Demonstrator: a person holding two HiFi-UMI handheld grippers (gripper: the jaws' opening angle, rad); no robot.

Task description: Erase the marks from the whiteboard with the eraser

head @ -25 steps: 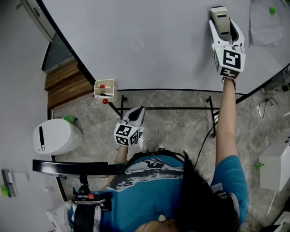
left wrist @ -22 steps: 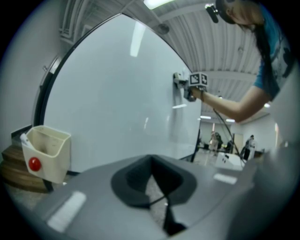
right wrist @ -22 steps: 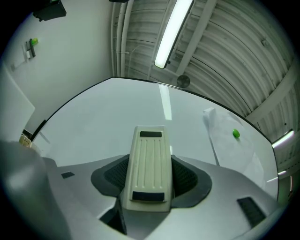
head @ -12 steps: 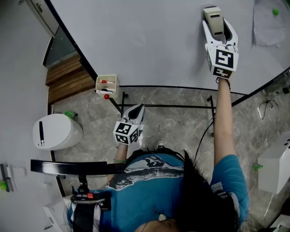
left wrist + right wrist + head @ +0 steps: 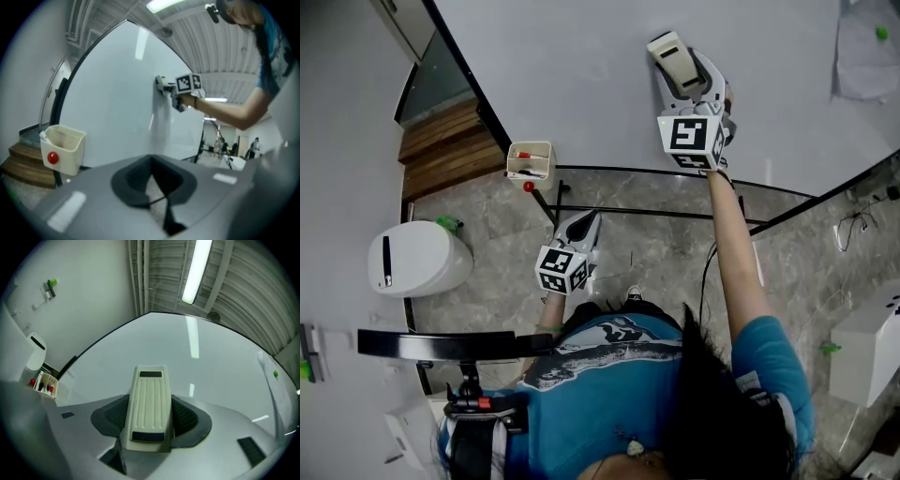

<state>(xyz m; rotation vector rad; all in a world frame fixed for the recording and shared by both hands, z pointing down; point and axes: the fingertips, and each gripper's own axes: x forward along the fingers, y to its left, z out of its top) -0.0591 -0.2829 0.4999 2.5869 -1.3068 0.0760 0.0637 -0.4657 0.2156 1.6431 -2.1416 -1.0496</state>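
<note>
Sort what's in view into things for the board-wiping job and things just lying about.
For the job: large white whiteboard; cream ribbed plastic eraser, clamped in the right hand-held gripper.

Lying about: idle, shut left hand-held gripper; small cream plastic marker tray; rounded white bin; brown wooden steps; white paper sheet on the board.

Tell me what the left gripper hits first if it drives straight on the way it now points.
The left gripper would most likely meet the whiteboard in its lower part, to the right of the marker tray. Nothing shows in between, though depth is hard to judge.
</note>
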